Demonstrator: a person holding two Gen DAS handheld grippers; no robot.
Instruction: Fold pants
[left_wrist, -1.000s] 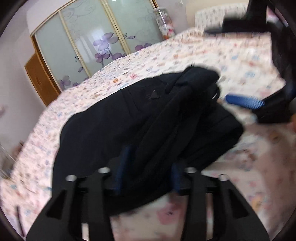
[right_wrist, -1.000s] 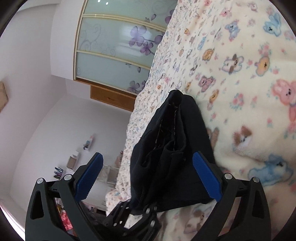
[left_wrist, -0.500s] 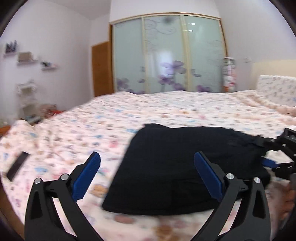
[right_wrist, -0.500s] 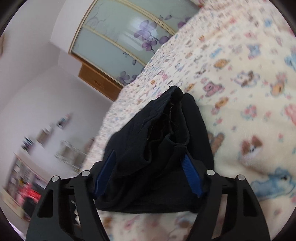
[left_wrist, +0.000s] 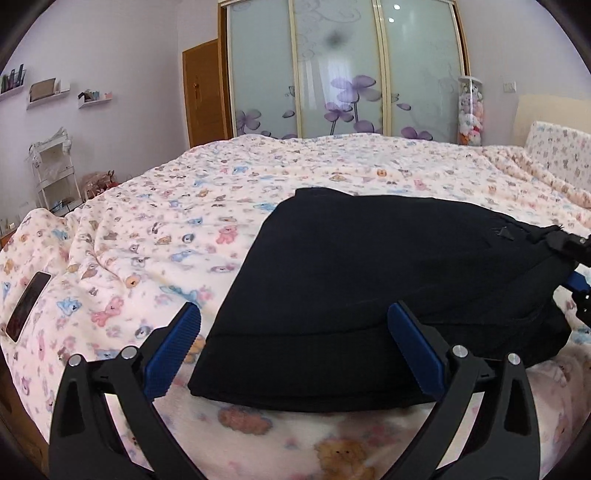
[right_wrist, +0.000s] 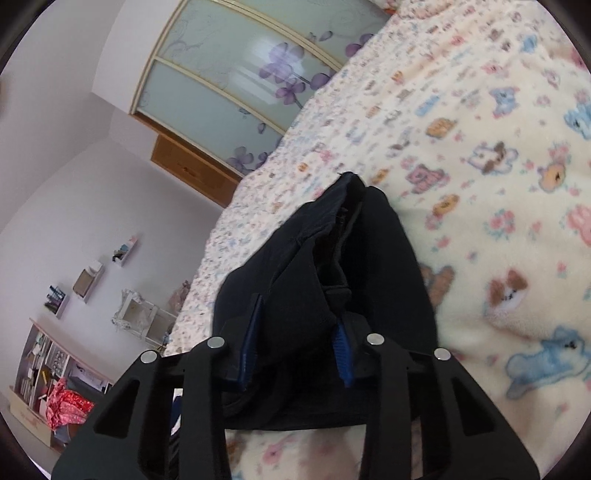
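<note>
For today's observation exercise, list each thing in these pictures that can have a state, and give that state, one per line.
Black pants: folded in a flat stack on the bed.
Left gripper: open, holding nothing.
Right gripper: shut on the pants' edge.
Phone: lying flat, screen dark.
Wardrobe doors: closed.

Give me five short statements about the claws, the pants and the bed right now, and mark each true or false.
1. The left claw is open. True.
2. The right claw is empty. False: it is shut on the black fabric pants.
3. The pants hang in the air. False: they lie on the pink bear-print blanket.
4. A dark flat phone lies on the blanket. True.
5. The pants are spread full length. False: they are folded over.
</note>
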